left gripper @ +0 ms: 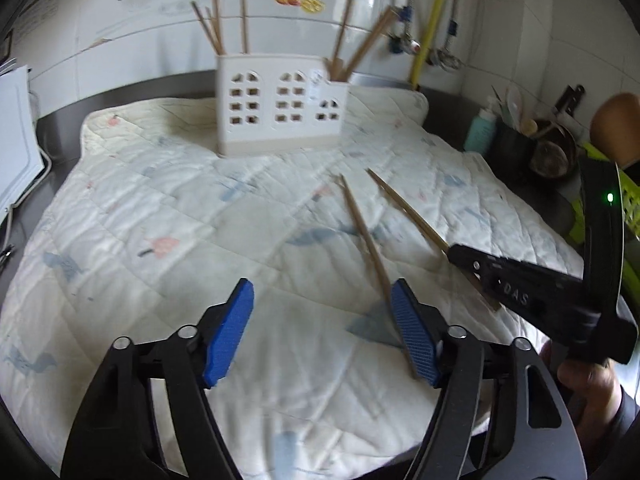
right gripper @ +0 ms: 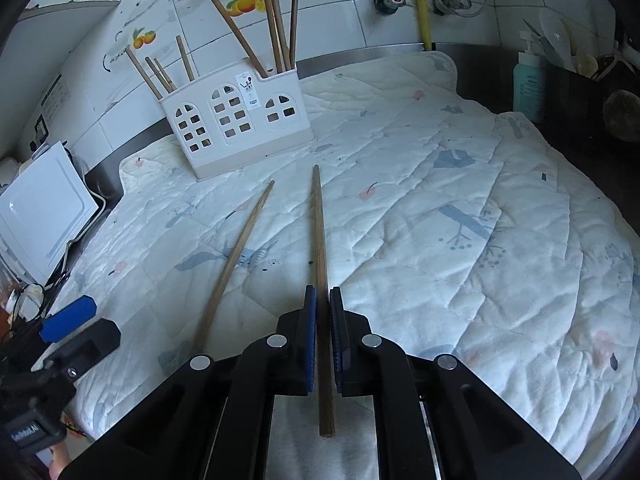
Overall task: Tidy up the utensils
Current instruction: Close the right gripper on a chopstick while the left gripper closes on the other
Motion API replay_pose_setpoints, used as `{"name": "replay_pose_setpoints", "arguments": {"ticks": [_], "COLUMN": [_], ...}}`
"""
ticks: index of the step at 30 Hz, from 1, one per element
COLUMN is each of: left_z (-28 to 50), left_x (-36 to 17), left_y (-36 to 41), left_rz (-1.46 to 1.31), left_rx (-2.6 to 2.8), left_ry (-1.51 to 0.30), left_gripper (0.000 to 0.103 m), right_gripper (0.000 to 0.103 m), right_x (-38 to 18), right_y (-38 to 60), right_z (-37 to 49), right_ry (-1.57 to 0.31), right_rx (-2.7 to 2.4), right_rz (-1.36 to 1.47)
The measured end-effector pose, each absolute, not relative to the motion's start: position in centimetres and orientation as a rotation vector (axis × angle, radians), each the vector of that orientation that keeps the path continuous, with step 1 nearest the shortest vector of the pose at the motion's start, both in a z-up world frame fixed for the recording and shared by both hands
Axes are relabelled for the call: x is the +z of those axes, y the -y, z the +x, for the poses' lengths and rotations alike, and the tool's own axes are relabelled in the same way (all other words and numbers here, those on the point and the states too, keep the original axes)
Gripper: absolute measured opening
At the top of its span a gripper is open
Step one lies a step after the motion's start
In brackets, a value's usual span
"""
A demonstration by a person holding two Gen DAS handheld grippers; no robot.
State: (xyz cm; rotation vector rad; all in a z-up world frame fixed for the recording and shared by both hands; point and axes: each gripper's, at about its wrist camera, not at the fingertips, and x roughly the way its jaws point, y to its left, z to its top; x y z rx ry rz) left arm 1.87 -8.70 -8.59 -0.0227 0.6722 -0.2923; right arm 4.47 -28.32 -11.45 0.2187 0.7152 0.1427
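Note:
A white utensil holder (left gripper: 280, 108) (right gripper: 236, 128) with window cut-outs stands at the back of the quilt, several wooden chopsticks upright in it. My right gripper (right gripper: 323, 292) (left gripper: 454, 254) is shut on a chopstick (right gripper: 318, 220) (left gripper: 404, 208) that points toward the holder. A second chopstick (left gripper: 362, 232) (right gripper: 240, 248) lies loose on the quilt. My left gripper (left gripper: 322, 286) is open just above it; the stick runs close along the inside of the right blue pad (left gripper: 412, 332), with no pad pressing it. One left pad (right gripper: 68, 318) shows at the lower left of the right wrist view.
A patterned white quilt (left gripper: 160, 200) covers the steel counter. A teal bottle (right gripper: 528, 88) and a dark pot of tools (left gripper: 516, 148) stand at the right, a green basket (left gripper: 628, 200) beyond. A white appliance (right gripper: 44, 208) sits at the left edge. Tiled wall behind.

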Motion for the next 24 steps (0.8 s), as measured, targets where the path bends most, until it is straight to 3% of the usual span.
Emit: {"name": "replay_pose_setpoints", "arguments": {"ticks": [7,14,24], "left_z": [2.4,2.9,3.6], "left_x": [-10.2,-11.3,-11.6], "left_y": [11.3,12.5,13.3], "left_rz": [-0.025,-0.029,-0.018], "left_rx": [-0.349,-0.379,-0.386], "left_ry": [-0.724,-0.752,-0.75], "left_gripper": [0.041,0.028,0.024], "right_gripper": [0.008,0.009,0.009], "right_x": [-11.6,-11.9,-12.3], "right_y": [29.2,29.8,29.8], "right_z": [3.6,2.5,2.3], "right_ry": [-0.703,-0.688,-0.678], "right_rx": [0.152,0.162,0.182], "right_rz": [0.209,0.218,0.202]}}
